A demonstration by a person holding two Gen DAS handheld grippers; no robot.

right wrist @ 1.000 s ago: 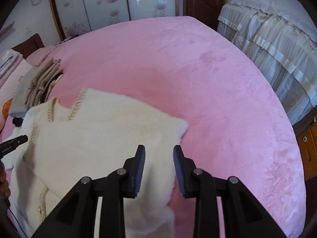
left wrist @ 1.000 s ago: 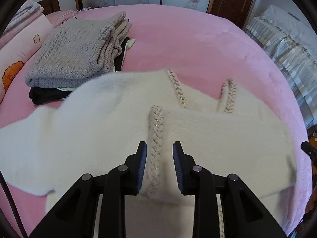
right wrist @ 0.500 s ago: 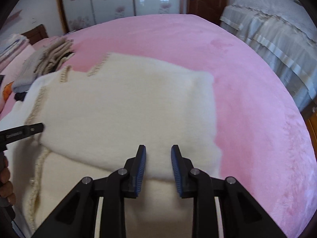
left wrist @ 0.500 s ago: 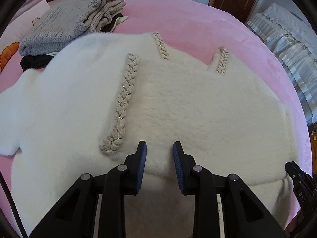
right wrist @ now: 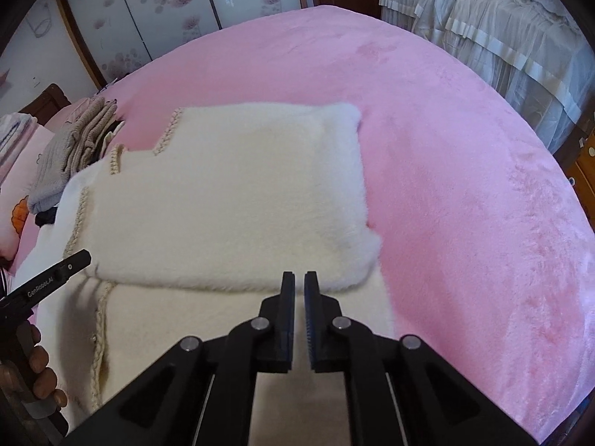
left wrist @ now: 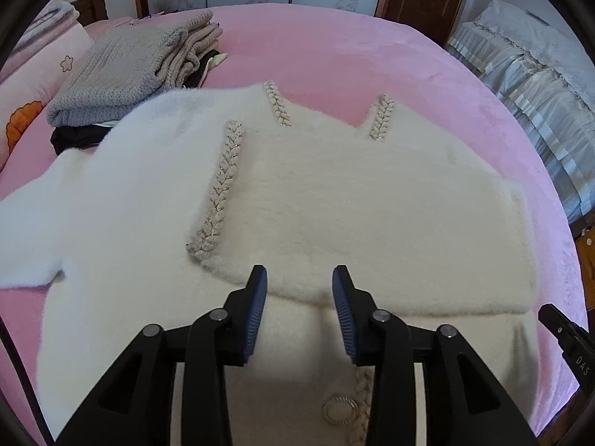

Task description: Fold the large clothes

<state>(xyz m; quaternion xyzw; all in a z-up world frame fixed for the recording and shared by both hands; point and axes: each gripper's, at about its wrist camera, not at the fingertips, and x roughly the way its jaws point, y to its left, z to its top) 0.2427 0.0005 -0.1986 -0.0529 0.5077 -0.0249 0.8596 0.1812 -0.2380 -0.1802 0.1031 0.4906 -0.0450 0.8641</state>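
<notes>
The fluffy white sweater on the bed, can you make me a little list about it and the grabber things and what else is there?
sweater: white fluffy sweater with braided trim, one part folded over, lying on the pink bed
left gripper: fingers apart, just been opening, over the folded edge, pinching nothing
right gripper: fingers nearly together, nothing between them, at the folded edge
pile: folded grey knit clothes beyond the sweater
button: round button near the left gripper

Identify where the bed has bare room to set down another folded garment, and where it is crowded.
Free: the pink blanket right of the white fluffy sweater, toward the draped furniture, and beyond its collar. Crowded: the left side, with the folded knit stack and pillow.
</notes>
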